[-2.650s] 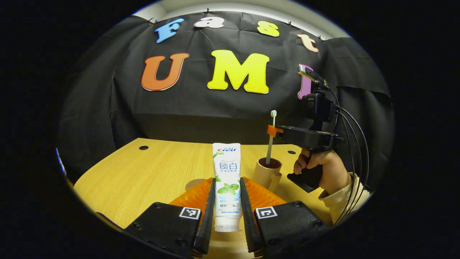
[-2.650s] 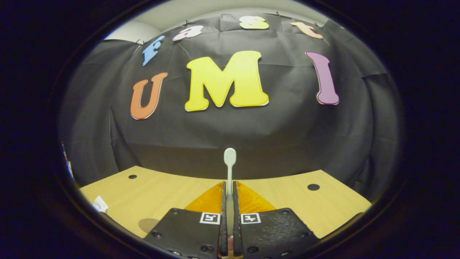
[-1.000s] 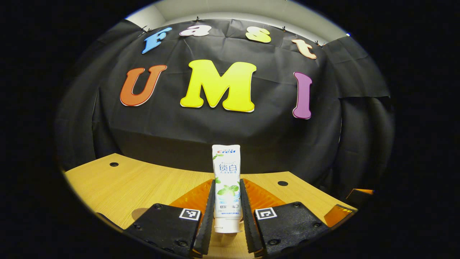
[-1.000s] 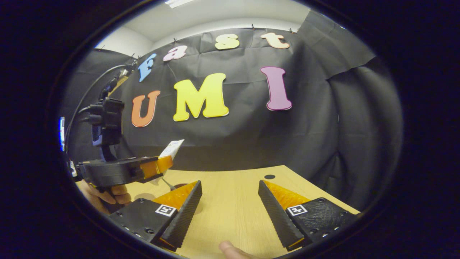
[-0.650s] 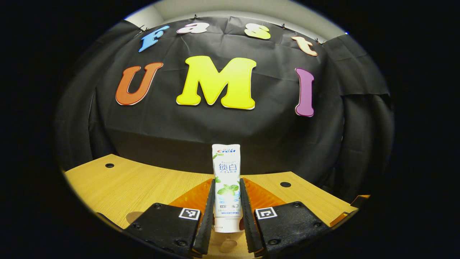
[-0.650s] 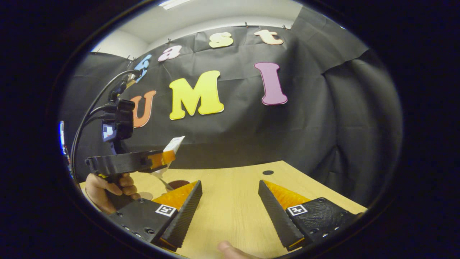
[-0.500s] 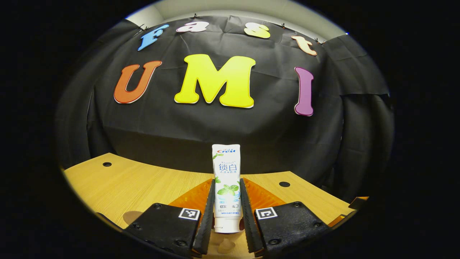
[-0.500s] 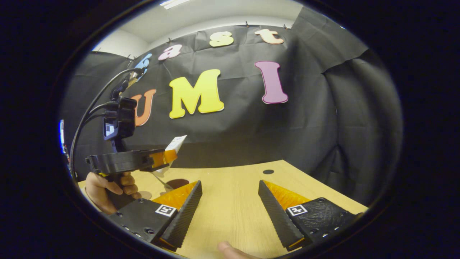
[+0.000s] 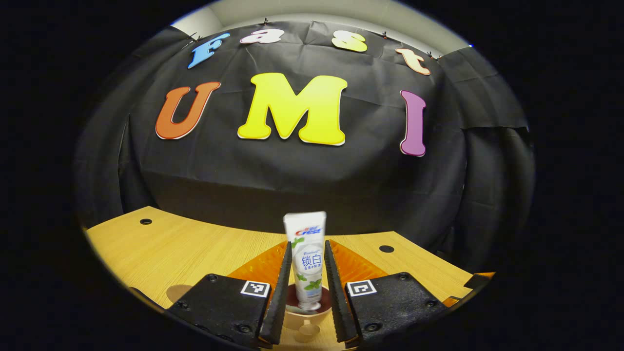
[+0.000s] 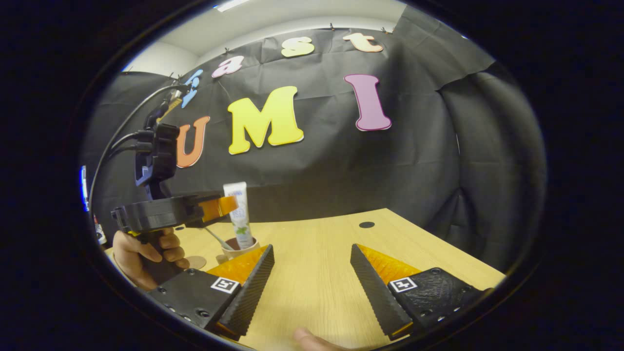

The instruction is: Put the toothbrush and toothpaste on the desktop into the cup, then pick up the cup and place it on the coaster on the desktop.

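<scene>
In the left gripper view the left gripper [image 9: 304,287] sits at bottom centre; its two fingers [image 9: 278,292] stand a narrow gap apart with the toothpaste [image 9: 308,263] upright between them; the tube's lower end rests inside the cup [image 9: 307,317], whose dark mouth shows low in the gap. The fingers look slightly off the tube's sides, so the grip seems released, though the angle is too poor to be certain. The wooden desktop [image 9: 185,248] curves across the lower half of the frame.

In the right gripper view the right gripper [image 10: 312,282] is at the bottom, its fingers [image 10: 248,287] spread wide with bare desktop [image 10: 312,273] between them, holding nothing; a fingertip [image 10: 304,336] of the person pokes in at the bottom edge. At the left of that frame the left gripper [image 10: 222,207], held by a hand [image 10: 146,256], hovers just above the cup [image 10: 239,251]; the toothpaste [image 10: 239,214] stands in the cup, leaning a little, and the thin toothbrush [image 10: 214,238] slants out of the cup beside it. A small round coaster [image 10: 196,262] lies on the desktop just left of the cup.
</scene>
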`<act>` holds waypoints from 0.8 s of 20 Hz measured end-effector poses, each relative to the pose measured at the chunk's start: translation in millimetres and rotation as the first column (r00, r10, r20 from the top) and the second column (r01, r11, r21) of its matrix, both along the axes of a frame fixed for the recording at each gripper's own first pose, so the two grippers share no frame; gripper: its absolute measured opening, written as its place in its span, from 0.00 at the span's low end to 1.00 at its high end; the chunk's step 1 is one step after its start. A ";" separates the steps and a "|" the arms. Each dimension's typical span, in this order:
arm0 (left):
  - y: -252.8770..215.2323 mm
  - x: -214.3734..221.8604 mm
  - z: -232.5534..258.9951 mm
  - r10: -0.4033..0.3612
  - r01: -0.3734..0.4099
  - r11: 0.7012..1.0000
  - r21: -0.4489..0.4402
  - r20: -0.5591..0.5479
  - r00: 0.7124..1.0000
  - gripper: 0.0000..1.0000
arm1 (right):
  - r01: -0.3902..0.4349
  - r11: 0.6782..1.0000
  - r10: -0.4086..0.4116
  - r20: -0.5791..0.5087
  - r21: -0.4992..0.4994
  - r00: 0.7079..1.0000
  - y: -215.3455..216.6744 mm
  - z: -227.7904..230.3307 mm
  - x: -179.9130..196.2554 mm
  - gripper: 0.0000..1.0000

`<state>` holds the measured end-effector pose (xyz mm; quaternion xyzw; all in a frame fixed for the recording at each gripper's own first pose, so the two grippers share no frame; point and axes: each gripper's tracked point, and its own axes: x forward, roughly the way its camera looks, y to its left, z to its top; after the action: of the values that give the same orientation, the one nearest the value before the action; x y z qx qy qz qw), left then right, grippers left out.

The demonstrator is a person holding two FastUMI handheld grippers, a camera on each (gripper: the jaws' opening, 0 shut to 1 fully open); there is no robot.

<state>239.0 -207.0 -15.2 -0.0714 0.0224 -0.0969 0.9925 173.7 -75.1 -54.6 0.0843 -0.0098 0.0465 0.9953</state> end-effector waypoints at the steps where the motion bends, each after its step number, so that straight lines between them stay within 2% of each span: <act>1: -1.5 -2.4 2.0 -0.007 0.007 1.000 0.002 0.005 1.000 0.43 | 0.000 1.000 0.000 -0.001 0.001 1.000 0.1 0.1 -1.1 0.94; 6: 2.3 -21.8 12.8 -0.025 0.025 1.000 -0.001 0.013 1.000 0.43 | -0.013 1.000 0.013 -0.030 -0.004 0.999 11.1 4.2 -8.6 0.96; 10: 21.9 -42.5 19.2 -0.021 0.021 1.000 0.016 0.013 1.000 0.43 | -0.018 1.000 0.018 -0.050 0.009 0.999 22.6 20.0 -14.8 0.96; 11: 27.4 -47.3 18.4 -0.019 0.019 1.000 0.018 0.011 1.000 0.45 | -0.026 1.000 0.027 -0.059 0.005 0.998 26.5 23.2 -15.2 0.93; 13: 38.1 -60.7 15.3 -0.022 0.022 1.000 0.014 -0.003 1.000 0.46 | -0.031 0.999 0.030 -0.066 -0.013 0.997 32.3 34.3 -16.8 0.96; 14: 42.4 -67.3 11.9 -0.026 0.026 1.000 0.009 -0.016 1.000 0.42 | -0.023 0.999 0.021 -0.067 -0.024 0.998 34.5 40.0 -16.7 0.96; 15: 46.3 -73.3 8.3 -0.034 0.034 0.999 0.004 -0.031 0.999 0.55 | -0.028 0.999 0.025 -0.072 -0.037 0.997 39.2 42.5 -16.6 0.96; 16: 49.8 -81.1 5.0 -0.043 0.044 0.999 0.009 -0.044 0.998 0.58 | -0.030 0.998 0.026 -0.086 -0.048 0.996 44.9 43.8 -16.5 0.93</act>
<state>157.9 -157.2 -10.3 -0.0681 0.0460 -0.1167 0.9898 157.2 -30.2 -10.8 0.0618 0.0350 0.0572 0.9958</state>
